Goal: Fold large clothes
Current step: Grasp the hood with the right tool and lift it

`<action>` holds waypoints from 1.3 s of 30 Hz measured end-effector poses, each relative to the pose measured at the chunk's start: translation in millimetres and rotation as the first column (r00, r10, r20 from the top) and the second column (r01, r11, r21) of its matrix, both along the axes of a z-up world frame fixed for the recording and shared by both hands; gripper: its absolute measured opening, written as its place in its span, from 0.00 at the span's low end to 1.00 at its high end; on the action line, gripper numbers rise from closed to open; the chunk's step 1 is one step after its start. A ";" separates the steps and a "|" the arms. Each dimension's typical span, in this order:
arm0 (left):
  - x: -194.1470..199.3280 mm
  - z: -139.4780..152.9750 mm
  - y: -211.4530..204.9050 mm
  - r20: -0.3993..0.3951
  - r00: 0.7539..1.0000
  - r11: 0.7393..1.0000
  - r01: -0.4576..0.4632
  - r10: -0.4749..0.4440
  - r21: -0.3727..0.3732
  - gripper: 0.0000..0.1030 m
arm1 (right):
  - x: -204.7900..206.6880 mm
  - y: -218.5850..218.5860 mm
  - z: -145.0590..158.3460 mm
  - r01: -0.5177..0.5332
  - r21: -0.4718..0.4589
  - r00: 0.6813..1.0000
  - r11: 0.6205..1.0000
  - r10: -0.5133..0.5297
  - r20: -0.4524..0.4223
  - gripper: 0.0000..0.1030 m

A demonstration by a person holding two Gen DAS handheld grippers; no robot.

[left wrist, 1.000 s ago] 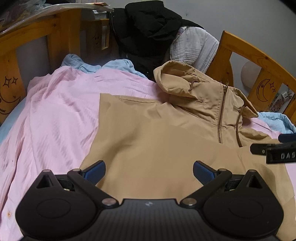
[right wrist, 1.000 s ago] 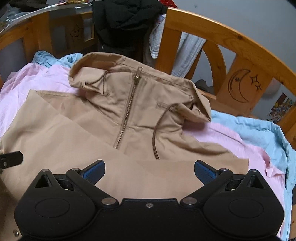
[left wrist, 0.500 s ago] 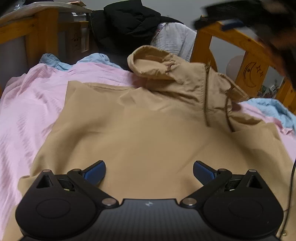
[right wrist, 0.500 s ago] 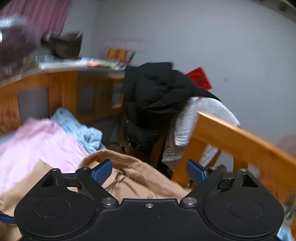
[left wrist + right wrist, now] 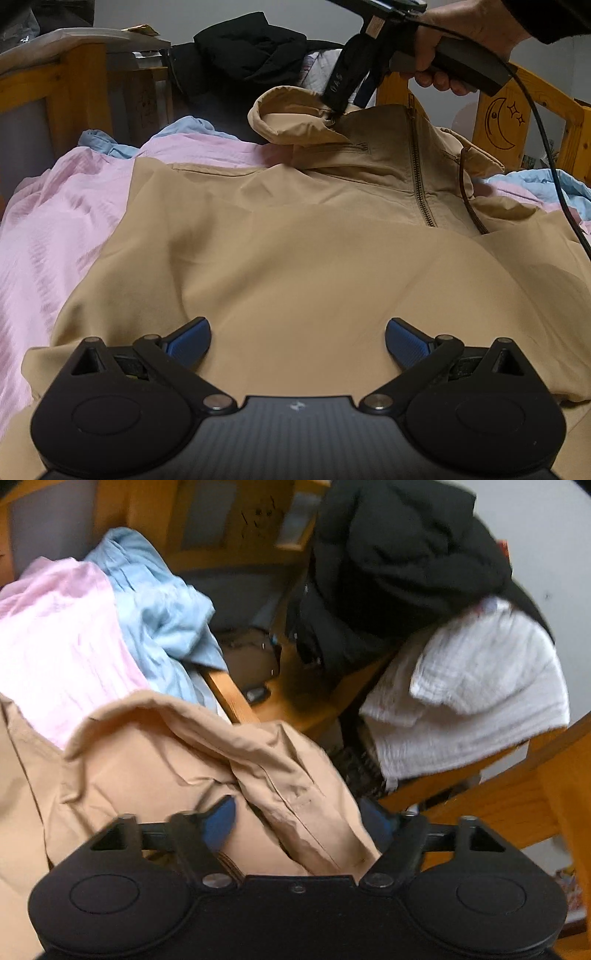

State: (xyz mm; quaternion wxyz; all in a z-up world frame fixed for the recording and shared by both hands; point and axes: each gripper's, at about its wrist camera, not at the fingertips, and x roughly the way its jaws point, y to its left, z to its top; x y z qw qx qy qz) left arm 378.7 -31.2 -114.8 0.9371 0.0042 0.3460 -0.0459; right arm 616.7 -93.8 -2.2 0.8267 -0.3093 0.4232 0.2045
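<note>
Tan zip-neck hooded pullover (image 5: 295, 236): spread front-up on pink sheet (image 5: 55, 229), body flat for folding, hood bunched at 12 o'clock.
Right gripper (image 5: 299, 827): tongs straddling hood fabric, partly closed; firm grip unclear.
Left gripper (image 5: 297, 341): tongs wide, empty, above hem at 6 o'clock.

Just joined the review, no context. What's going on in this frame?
A person with two handheld claws is folding a tan jacket spread on pink bedding. The right claw has reached the hood at the far end, with hood fabric between its fingers; whether it has clamped is unclear. The left claw hovers open over the jacket's near part, holding nothing.
</note>
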 end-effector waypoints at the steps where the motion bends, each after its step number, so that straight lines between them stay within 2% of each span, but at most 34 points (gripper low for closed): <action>1: 0.1 -0.1 0.4 0.001 1.000 1.000 0.000 0.000 -0.003 1.00 | 0.4 -0.7 -2.4 0.010 -0.006 1.000 1.000 -0.010 -0.003 0.39; 3: 0.3 -0.6 0.7 -0.002 1.000 1.000 0.001 -0.001 -0.003 1.00 | -4.8 -2.6 0.2 0.018 0.005 1.000 1.000 -0.018 0.018 0.28; 4: 0.3 -0.7 0.6 -0.001 1.000 1.000 0.001 -0.001 -0.001 1.00 | -10.9 -3.1 3.2 0.002 0.008 0.999 1.000 -0.002 0.038 0.26; 8: 0.2 -0.2 1.3 0.002 1.000 1.000 0.002 -0.002 -0.004 1.00 | -60.1 -10.8 33.5 -0.040 0.005 0.969 0.999 0.038 0.244 0.22; 11: -2.6 4.5 6.6 0.014 1.000 0.999 0.021 -0.020 -0.045 0.99 | -110.7 -20.9 61.7 -0.041 0.005 0.910 0.999 0.036 0.413 0.21; 12: -4.9 7.8 9.7 0.019 0.999 0.997 0.038 -0.037 -0.072 0.98 | -129.0 -24.8 69.5 -0.036 -0.001 0.884 0.999 0.033 0.467 0.21; 14: -10.9 18.3 16.4 0.031 0.998 0.991 0.061 -0.057 -0.116 0.96 | -166.2 -29.9 76.5 -0.015 -0.050 0.812 0.999 0.042 0.582 0.21; 15: -14.9 24.6 19.4 0.046 0.997 0.989 0.065 -0.059 -0.134 0.96 | -183.3 -33.4 77.7 -0.003 -0.055 0.791 0.998 0.036 0.611 0.21; 18: -27.9 49.1 33.7 0.110 0.991 0.966 0.100 -0.075 -0.240 0.96 | -234.0 -41.0 65.9 0.031 -0.024 0.756 0.999 -0.008 0.655 0.21; 20: -36.4 65.2 45.8 0.159 0.985 0.945 0.118 -0.071 -0.304 0.97 | -267.5 -41.5 43.0 0.025 -0.046 0.714 0.999 0.014 0.700 0.21; 21: -38.8 73.8 52.6 0.178 0.982 0.936 0.116 -0.059 -0.331 0.97 | -282.0 -40.7 31.5 0.021 -0.049 0.704 0.999 0.020 0.709 0.21; 23: -39.2 90.4 66.7 0.199 0.979 0.919 0.104 -0.028 -0.380 0.98 | -302.6 -39.0 8.5 0.033 -0.033 0.699 0.999 0.001 0.715 0.21; 25: -32.1 106.6 76.1 0.212 0.977 0.912 0.102 -0.017 -0.397 0.98 | -313.1 -36.3 -9.7 0.031 -0.014 0.705 0.999 -0.012 0.710 0.21; 28: -10.7 131.0 73.2 0.227 0.973 0.930 0.122 -0.044 -0.347 0.99 | -325.9 -32.5 -27.1 0.013 -0.018 0.695 1.000 0.004 0.719 0.21; 31: 24.8 151.2 51.0 0.222 0.963 0.956 0.201 -0.152 -0.215 0.99 | -332.6 -30.9 -30.2 0.006 0.006 0.690 1.000 -0.009 0.724 0.22; 32: 40.3 157.7 40.1 0.207 0.958 0.957 0.237 -0.201 -0.167 0.99 | -331.9 -33.0 -29.0 0.002 0.013 0.690 1.000 -0.011 0.724 0.22; 36: 84.0 174.1 -6.6 0.164 0.919 0.931 0.364 -0.358 -0.004 0.99 | -338.2 -36.0 -33.8 -0.002 0.035 0.687 0.999 -0.024 0.727 0.22; 39: 96.6 177.9 -44.7 0.169 0.896 0.909 0.386 -0.410 0.160 0.99 | -339.5 -38.7 -35.0 -0.008 0.045 0.691 0.999 -0.027 0.722 0.22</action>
